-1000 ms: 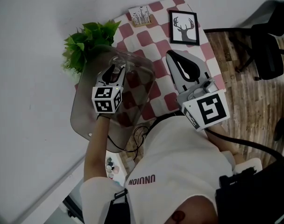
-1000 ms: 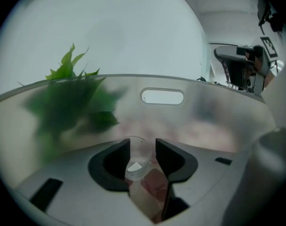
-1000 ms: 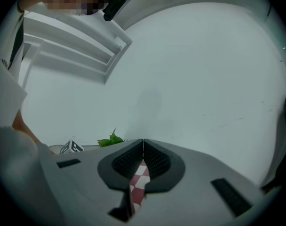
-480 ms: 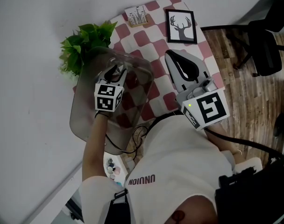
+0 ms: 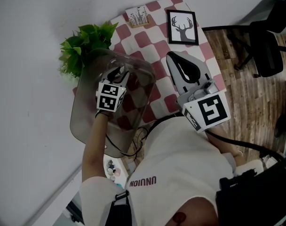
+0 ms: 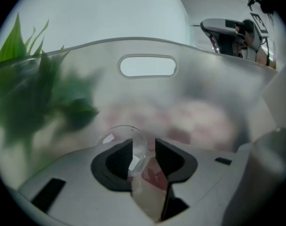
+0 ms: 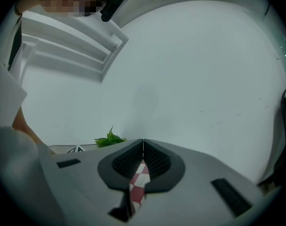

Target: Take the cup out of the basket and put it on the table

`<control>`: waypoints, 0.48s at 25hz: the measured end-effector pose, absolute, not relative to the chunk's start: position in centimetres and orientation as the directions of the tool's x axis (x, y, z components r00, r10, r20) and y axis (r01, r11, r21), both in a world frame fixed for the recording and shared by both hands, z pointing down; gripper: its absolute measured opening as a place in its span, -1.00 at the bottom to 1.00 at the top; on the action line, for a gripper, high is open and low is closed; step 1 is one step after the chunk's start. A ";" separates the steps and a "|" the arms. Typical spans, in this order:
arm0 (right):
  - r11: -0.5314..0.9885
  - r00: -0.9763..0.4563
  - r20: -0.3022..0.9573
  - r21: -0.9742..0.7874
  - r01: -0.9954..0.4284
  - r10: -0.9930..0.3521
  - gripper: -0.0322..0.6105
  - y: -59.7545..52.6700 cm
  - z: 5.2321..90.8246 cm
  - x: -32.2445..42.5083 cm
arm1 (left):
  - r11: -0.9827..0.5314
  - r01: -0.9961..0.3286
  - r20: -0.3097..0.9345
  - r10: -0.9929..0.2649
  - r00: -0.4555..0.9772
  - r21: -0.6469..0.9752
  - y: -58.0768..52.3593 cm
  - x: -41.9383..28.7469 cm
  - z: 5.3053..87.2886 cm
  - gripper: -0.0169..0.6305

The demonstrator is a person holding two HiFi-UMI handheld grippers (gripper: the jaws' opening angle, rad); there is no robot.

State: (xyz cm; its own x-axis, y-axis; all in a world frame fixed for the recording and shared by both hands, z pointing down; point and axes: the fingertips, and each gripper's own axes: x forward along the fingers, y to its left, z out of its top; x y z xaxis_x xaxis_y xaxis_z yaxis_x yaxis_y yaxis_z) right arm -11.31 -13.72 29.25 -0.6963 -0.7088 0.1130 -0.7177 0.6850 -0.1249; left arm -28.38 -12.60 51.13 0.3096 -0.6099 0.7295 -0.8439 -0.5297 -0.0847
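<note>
The step in hand is the pick-up: the left gripper (image 6: pixel 144 147) is reaching down inside the translucent grey basket (image 5: pixel 88 120), which is sitting at the left edge of the checked table (image 5: pixel 154 39), just near of the green plant (image 5: pixel 84 46). In the left gripper view the jaws are standing a narrow gap apart with the side wall of the clear glass cup (image 6: pixel 125 136) running between them. One jaw is looking to be inside the rim and the other outside, so the gripper is judged to be pinching the cup by its wall. Whether the cup is resting on the basket floor or is already raised off it cannot be told, but it is plainly inside the basket, below the handle slot in the far wall. The right gripper (image 7: pixel 143 147) is hanging over the right part of the table, near of the framed deer picture (image 5: pixel 182 27), with its jaws pressed together and nothing between them, taking no part. Next move is likely calling for a straight lift clear of the basket rim, then carrying the cup right to a bare patch of checked cloth and setting it upright. The glass is thin and slick, so the pinch on one wall is risking a slip or a tilt on the way.
</note>
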 end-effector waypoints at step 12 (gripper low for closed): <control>0.678 -0.691 0.102 -0.132 -0.723 -0.716 -0.84 -14.1 29.0 -11.2 | -0.598 -0.774 0.777 -0.582 0.240 -0.209 -12.5 -28.5 51.6 -0.65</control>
